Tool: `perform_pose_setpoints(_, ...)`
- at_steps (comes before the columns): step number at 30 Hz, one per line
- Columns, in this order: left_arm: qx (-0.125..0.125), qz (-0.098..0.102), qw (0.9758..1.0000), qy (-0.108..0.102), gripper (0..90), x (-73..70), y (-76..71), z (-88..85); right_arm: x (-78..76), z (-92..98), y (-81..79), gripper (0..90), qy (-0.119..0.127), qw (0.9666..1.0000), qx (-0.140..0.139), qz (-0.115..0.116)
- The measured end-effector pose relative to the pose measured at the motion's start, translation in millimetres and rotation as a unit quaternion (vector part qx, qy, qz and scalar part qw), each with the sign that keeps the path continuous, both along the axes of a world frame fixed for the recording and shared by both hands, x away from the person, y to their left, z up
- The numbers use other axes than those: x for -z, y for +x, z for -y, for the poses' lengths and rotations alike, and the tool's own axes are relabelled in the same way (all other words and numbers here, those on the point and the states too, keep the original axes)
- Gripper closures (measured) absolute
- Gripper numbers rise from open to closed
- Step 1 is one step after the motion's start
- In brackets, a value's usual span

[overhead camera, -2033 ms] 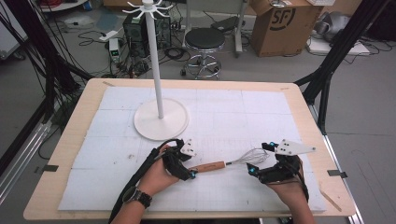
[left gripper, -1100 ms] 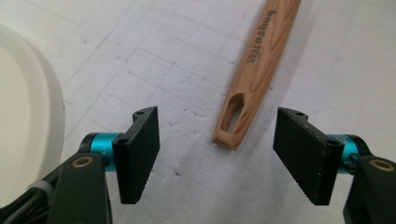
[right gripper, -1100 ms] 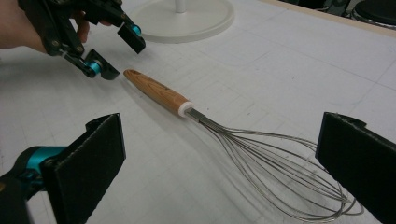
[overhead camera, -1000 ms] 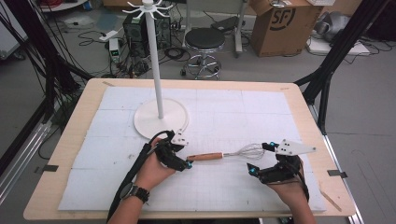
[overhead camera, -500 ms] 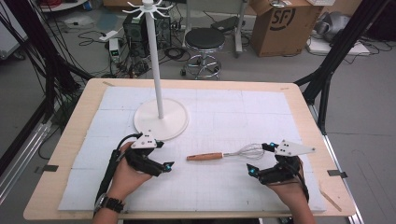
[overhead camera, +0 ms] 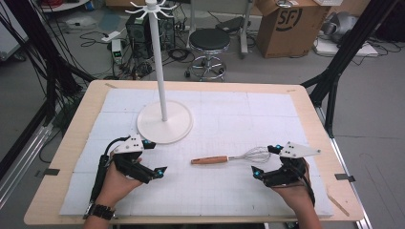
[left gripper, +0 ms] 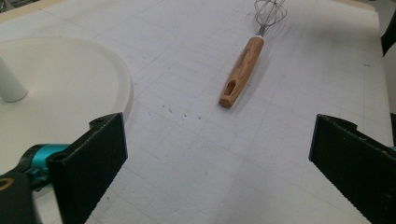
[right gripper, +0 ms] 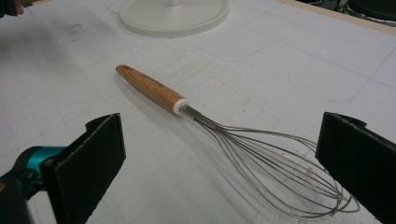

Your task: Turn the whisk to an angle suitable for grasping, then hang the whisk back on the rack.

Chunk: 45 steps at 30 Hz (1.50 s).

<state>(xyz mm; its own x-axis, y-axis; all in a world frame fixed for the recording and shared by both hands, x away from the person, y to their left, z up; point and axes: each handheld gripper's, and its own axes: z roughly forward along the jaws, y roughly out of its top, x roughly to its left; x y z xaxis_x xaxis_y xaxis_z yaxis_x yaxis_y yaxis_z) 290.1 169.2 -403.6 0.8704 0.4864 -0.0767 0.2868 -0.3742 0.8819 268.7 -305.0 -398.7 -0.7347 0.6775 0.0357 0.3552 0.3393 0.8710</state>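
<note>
A whisk (overhead camera: 210, 160) with a wooden handle and wire head lies flat on the white mat, handle pointing left. My left gripper (overhead camera: 155, 156) sits to the left of the handle, apart from it. Its jaws have just been opening and stand wide with nothing between them. In the left gripper view (left gripper: 217, 168) the whisk (left gripper: 243, 70) lies well ahead. My right gripper (overhead camera: 265, 159) rests open by the wire head. The right gripper view (right gripper: 224, 140) has the wires (right gripper: 280, 172) lying between its spread jaws, untouched by the pads.
A white stand with a tall pole and hooks on top has its round base (overhead camera: 165, 126) on the mat, just beyond my left gripper. The white gridded mat (overhead camera: 239, 109) covers most of the wooden table (overhead camera: 76, 143). A stool and boxes stand on the floor behind.
My left gripper has let go of the whisk handle, opened and drawn away to the left. The whisk now lies free on the mat. The right gripper has stayed where it was.
</note>
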Motion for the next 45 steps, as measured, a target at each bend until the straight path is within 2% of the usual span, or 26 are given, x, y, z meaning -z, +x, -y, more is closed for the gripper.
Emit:
perform_pose_setpoints(5,-0.009,0.012,0.9998,-0.013,1.7,-6.7,-1.9,-10.3,0.2,-1.9,-0.3,0.3,-0.003,1.0000,-0.002,-0.001)
perform_pose_setpoints(14,-0.009,0.014,0.9998,-0.012,1.6,-6.9,-1.1,-13.9,-1.0,-2.4,1.9,0.3,-0.007,1.0000,-0.002,-0.003)
perform_pose_setpoints(18,-0.014,0.016,0.9996,-0.018,1.7,-8.1,-1.8,-18.5,-4.4,-3.6,3.9,0.3,-0.010,0.9999,0.000,0.000)
perform_pose_setpoints(20,-0.017,0.016,0.9996,-0.017,1.6,-8.9,-2.1,-21.2,-7.3,-6.0,5.9,0.3,-0.016,0.9999,-0.003,-0.003)
perform_pose_setpoints(26,-0.025,0.024,0.9993,-0.017,1.7,-13.4,-4.9,-26.1,-15.7,-21.3,19.5,0.3,-0.054,0.9982,-0.020,-0.014)
perform_pose_setpoints(37,-0.022,0.028,0.9993,-0.012,1.7,-13.4,-6.3,-22.2,-25.1,-55.9,50.9,0.4,-0.114,0.9907,-0.061,-0.041)
perform_pose_setpoints(45,-0.029,0.030,0.9990,-0.013,1.7,-14.1,-6.5,-26.4,-20.6,-88.6,69.6,1.2,-0.171,0.9775,-0.099,-0.075)
